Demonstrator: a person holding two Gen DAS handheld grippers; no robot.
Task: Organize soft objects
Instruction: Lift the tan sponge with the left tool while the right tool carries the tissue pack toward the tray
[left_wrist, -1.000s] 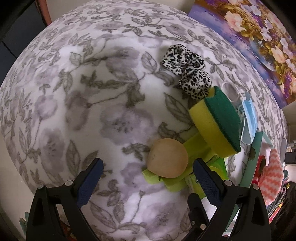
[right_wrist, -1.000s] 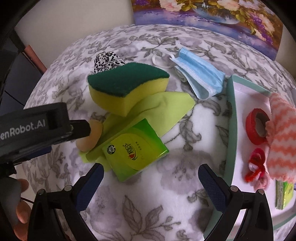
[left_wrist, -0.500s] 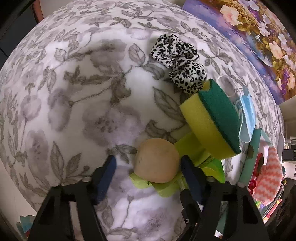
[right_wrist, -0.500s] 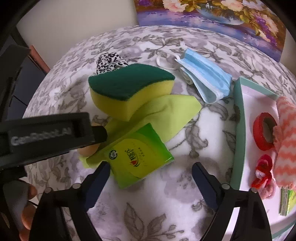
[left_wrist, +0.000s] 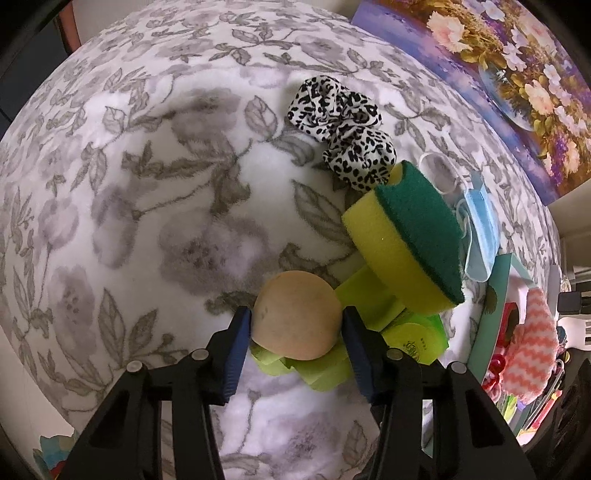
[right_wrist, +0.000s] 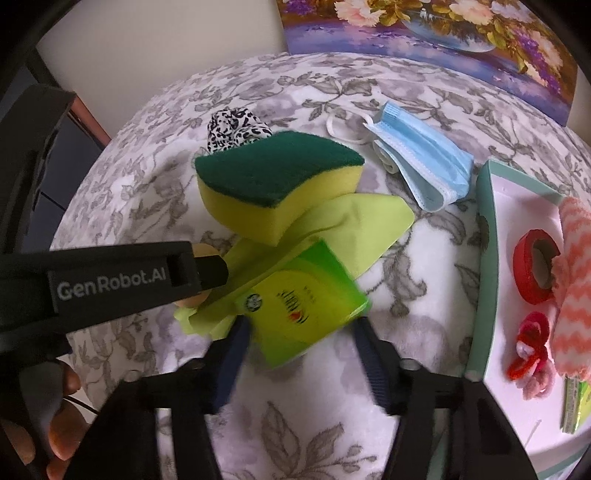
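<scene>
Left hand-held gripper (left_wrist: 295, 328) clamped on round beige puff (left_wrist: 297, 315), right hand-held gripper (right_wrist: 301, 336) half-open w/ green packet (right_wrist: 299, 295) between, long axis diagonal.

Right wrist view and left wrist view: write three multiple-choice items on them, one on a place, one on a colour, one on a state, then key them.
1. The sponge lies partly on:
A. the green cloth
B. the tray
C. the face mask

2. The face mask is:
A. red
B. light blue
C. black

3. The left gripper is:
A. wide open over bare blanket
B. closed on the round tan puff
C. holding the scrunchie

Key:
1 A, its yellow side overlaps the cloth.
2 B, pale blue pleats show.
3 B, both pads press the puff's sides.
</scene>
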